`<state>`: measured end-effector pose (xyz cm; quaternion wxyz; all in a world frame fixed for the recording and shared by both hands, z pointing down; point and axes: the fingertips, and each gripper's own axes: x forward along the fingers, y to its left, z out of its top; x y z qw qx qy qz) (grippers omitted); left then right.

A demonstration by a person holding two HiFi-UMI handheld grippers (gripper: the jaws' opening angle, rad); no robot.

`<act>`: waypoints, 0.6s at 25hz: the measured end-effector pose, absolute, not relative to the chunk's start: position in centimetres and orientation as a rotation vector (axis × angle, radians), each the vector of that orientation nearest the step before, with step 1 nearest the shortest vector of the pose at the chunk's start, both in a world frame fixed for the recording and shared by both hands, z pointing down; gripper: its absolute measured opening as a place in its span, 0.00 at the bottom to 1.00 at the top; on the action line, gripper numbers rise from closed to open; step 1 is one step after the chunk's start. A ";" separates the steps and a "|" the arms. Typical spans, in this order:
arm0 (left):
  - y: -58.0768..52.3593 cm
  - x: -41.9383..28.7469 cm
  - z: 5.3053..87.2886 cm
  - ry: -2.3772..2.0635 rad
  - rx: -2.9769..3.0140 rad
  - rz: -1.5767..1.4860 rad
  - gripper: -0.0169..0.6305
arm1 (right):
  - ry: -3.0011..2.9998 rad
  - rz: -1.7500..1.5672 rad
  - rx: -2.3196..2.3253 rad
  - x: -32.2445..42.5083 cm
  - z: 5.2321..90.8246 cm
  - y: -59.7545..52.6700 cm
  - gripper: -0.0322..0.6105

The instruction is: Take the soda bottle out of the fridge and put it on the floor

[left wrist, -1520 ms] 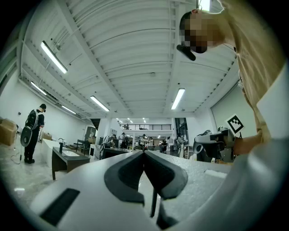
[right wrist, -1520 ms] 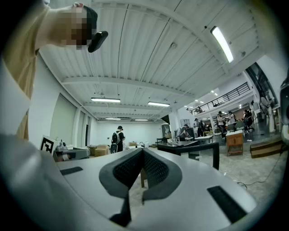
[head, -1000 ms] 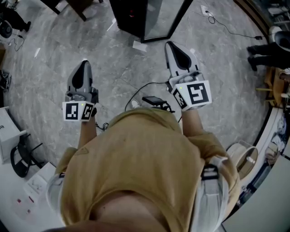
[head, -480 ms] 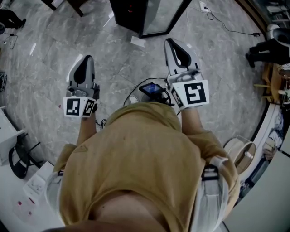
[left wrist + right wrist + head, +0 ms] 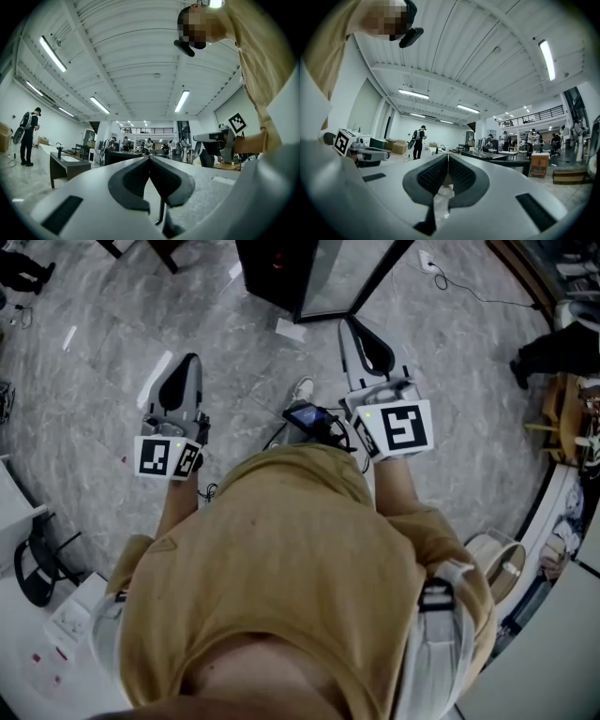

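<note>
Floor (image 5: 84,399) of grey marbled stone fills the head view around a person in a tan shirt (image 5: 281,568), who holds one tool in each hand, both pointing away from the body. The left hand-held gripper (image 5: 190,360) sits at the left of that view, with its marker cube (image 5: 169,457) just above the wrist. Its own view shows the two dark pads pressed together tip to tip, with nothing between them. The right hand-held gripper (image 5: 345,326) reaches further up the picture, well apart from the left one. Its jaws also meet at the tips, and they too are empty.

Near the top edge stands a dark cabinet with a glass door (image 5: 349,273) swung outward; this is probably the fridge (image 5: 277,273), though its inside is too dark to read. The right tool's tip lies just below the foot of that door. The soda bottle cannot be made out in any view.

A slip of white paper (image 5: 290,330) lies on the floor in front of the cabinet. A pale shoe (image 5: 302,388) shows between the two tools, beside a small dark device (image 5: 307,415) at the person's chest.
</note>
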<state>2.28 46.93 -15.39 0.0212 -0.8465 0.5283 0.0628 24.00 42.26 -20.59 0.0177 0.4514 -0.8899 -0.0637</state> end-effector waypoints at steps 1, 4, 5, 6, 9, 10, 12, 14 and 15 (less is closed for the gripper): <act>46.5 2.2 -15.5 1.637 -2.620 0.189 0.03 | -2.771 -0.196 1.397 23.8 -20.6 41.7 0.05; 45.2 2.0 -15.8 1.635 -2.600 0.171 0.03 | -2.788 -0.183 1.390 23.6 -20.4 39.8 0.05; 44.6 1.8 -15.7 1.642 -2.597 0.165 0.03 | -2.793 -0.175 1.387 23.4 -20.1 39.1 0.05; 43.9 1.6 -15.5 1.652 -2.595 0.158 0.03 | -2.798 -0.167 1.380 23.2 -19.9 38.3 0.05; 41.3 1.0 -14.8 1.679 -2.593 0.138 0.03 | -2.811 -0.145 1.357 22.4 -19.0 35.2 0.05; 40.3 0.8 -14.5 1.686 -2.594 0.131 0.03 | -2.812 -0.137 1.351 22.1 -18.7 34.0 0.05; 38.0 0.6 -13.8 1.696 -2.600 0.117 0.03 | -2.814 -0.121 1.342 21.7 -18.0 31.3 0.05; 35.2 0.4 -13.4 1.707 -2.604 0.106 0.03 | -2.821 -0.107 1.336 21.4 -17.7 28.3 0.05; 33.5 0.4 -13.3 1.713 -2.604 0.102 0.03 | -2.826 -0.098 1.332 21.3 -17.6 26.5 0.05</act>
